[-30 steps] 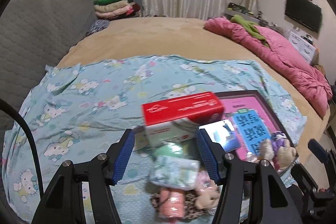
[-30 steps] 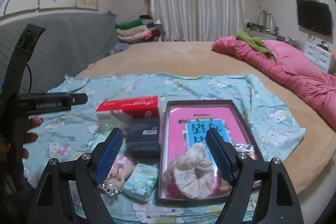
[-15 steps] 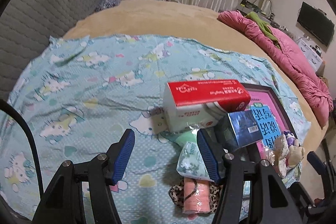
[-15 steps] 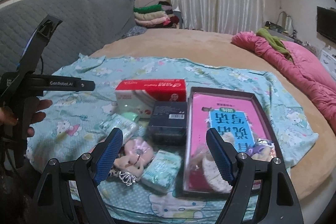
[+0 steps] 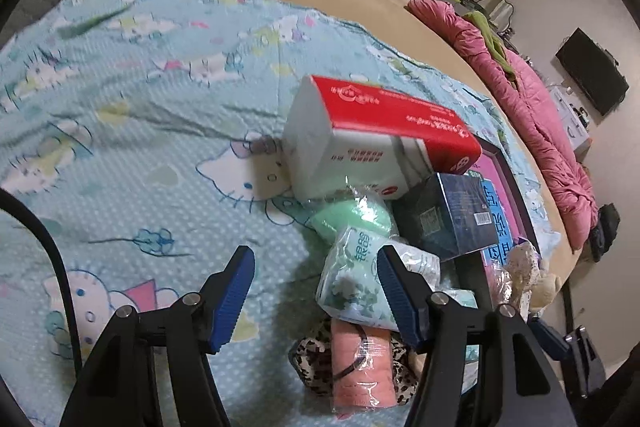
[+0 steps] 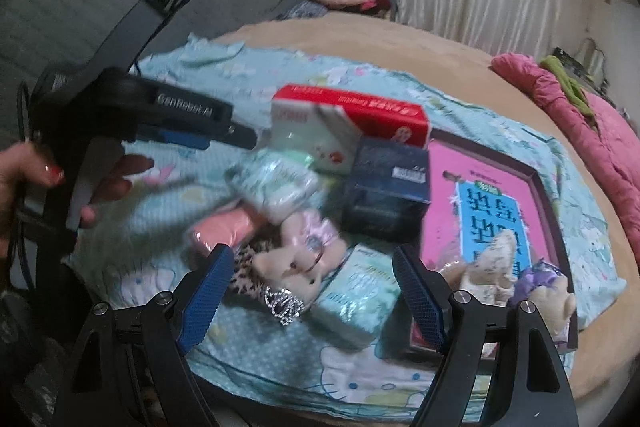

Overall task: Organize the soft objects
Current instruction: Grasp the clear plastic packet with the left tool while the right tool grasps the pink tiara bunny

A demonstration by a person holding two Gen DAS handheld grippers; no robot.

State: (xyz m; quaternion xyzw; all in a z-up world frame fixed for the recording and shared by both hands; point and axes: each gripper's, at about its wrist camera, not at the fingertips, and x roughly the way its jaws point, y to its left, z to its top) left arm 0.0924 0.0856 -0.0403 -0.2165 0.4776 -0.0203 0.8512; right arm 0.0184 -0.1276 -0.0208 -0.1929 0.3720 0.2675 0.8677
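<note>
My left wrist view looks steeply down, close; right looks from nearer edge; both share red tissue box [image 5: 380, 135] [image 6: 352, 123].

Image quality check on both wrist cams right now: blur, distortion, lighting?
Left wrist: mostly sharp, red box text legible; sheet smeared at far left; strong fisheye bending, dark corners. Right wrist: heavy motion blur, tissue pack and dark box smeared, own tool crisp; dim indoor light in both.

"GenRobot.AI" is printed on the left tool [image 6: 240, 137] body.
</note>
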